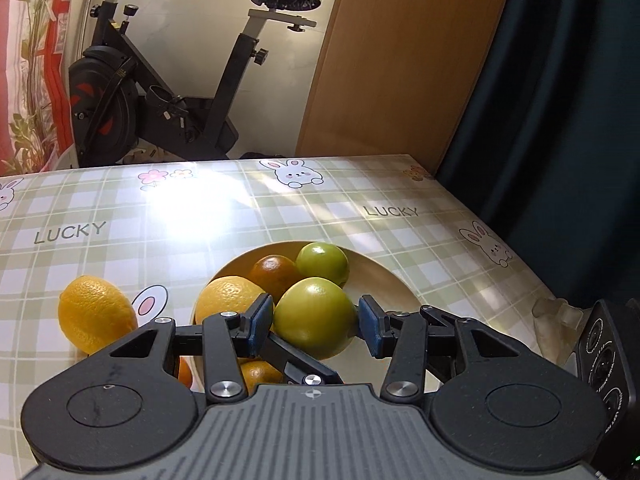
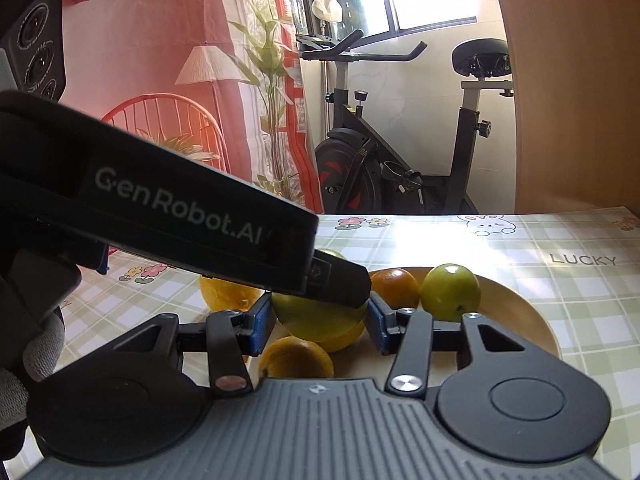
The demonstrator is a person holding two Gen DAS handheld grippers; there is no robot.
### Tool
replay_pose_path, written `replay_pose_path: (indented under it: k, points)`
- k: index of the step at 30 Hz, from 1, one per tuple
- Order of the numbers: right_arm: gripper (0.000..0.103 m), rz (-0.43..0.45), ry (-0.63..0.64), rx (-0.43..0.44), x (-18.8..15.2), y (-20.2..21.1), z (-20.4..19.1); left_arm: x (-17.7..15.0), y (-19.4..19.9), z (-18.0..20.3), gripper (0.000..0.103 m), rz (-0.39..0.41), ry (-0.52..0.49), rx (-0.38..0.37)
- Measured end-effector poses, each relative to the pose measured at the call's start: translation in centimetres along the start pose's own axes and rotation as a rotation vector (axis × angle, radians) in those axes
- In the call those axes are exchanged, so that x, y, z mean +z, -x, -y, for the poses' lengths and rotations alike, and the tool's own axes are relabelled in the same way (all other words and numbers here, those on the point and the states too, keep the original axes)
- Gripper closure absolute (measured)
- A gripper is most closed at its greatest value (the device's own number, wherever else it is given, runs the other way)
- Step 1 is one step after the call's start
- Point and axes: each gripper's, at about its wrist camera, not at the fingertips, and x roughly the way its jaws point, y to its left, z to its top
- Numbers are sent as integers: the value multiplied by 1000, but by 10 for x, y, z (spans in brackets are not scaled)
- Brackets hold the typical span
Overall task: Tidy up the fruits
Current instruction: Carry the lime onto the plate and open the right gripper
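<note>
A shallow round cream-coloured bowl (image 1: 376, 276) stands on the worktop (image 1: 100, 216), which is covered in a glossy green-and-white checked cloth printed with rabbits, flowers and the word LUCKY. The bowl holds a heap of fruit: a large green round fruit (image 1: 316, 318) at the front, a smaller green round fruit (image 1: 323, 262) behind it, a dark orange (image 1: 274, 272) beside that, a yellow-orange citrus (image 1: 228, 298) on the left, and another orange (image 1: 260, 374) low down behind the linkage. A further yellow citrus (image 1: 94, 314) lies on the cloth just outside the bowl, to its left. The left gripper (image 1: 314, 320) sits with its blue-padded fingers (image 1: 258, 322) on either side of the large green fruit; the left pad touches it and the right pad stands right at its edge, but whether they press firmly cannot be told. In the right wrist view the black body of the left gripper, marked GenRobot.AI, crosses above the same green fruit (image 2: 320, 320). The right gripper (image 2: 320, 322) has its fingers spread apart, holding nothing, hovering near the bowl's rim (image 2: 520, 312). A black exercise bike (image 1: 168, 92) stands beyond the worktop.
</note>
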Motion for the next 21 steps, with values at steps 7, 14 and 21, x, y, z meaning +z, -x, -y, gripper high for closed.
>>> replay_pose_path:
  k: [7,14,21]
  points:
    - [53,-18,-130,-48,2,-2,31,6,-25,10,53,-33,-48,18]
    - [53,-62,-175,-75,5,-15,43,8,-30,11,53,-41,-55,29]
    - [53,-73,-192,-84,7,-20,44,9,-35,14,53,-54,-65,34]
